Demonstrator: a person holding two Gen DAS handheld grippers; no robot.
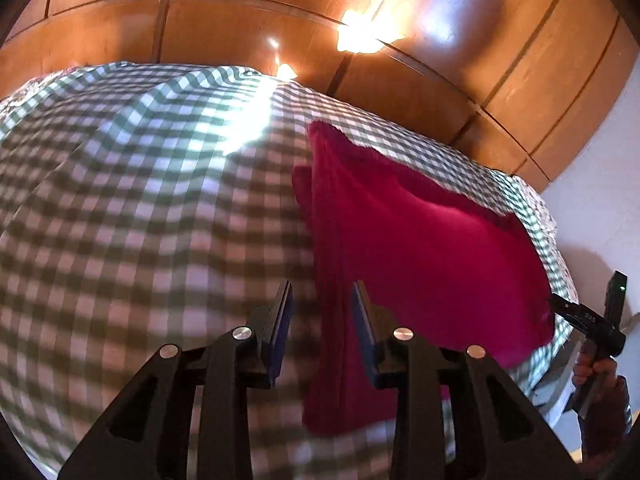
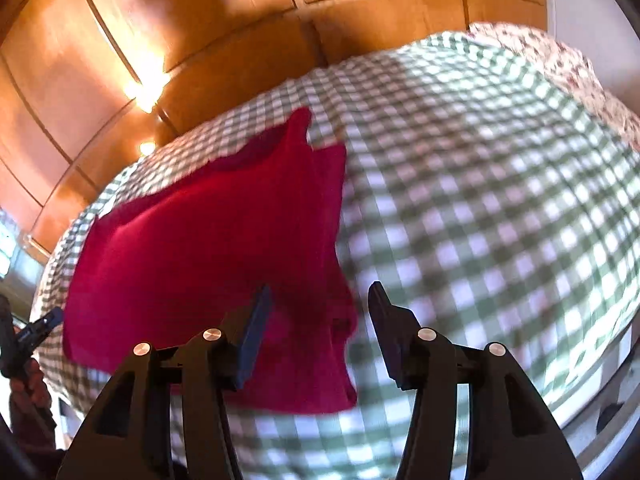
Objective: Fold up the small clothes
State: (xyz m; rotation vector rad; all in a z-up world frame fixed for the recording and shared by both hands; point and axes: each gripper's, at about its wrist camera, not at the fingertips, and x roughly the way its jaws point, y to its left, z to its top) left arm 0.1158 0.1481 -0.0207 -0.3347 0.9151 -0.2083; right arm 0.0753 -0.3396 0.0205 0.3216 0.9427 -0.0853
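Left gripper (image 1: pixel 322 308): jaws parted, empty, over the garment's (image 1: pixel 420 240) left edge on the checked bed (image 1: pixel 140 200). Right gripper (image 2: pixel 320 312): parted, empty, over its right edge. Next fold: grip 2 near corners squarely, lift evenly.

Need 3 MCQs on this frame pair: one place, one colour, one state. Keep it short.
1. Where does the small garment lie?
A. on the checked bedspread
B. on the floor
C. hung on the wooden wardrobe

2. What colour is it?
A. blue
B. magenta-red
C. white

3. How does the left hand-held gripper stand?
A. shut on the garment
B. open, nothing pinched
C. shut on the bedspread

Key: 1 A, cloth lies flat on the green-and-white checks in both views. 2 B, deep pinkish red throughout. 3 B, a clear gap shows between its fingers, the cloth lying below them.
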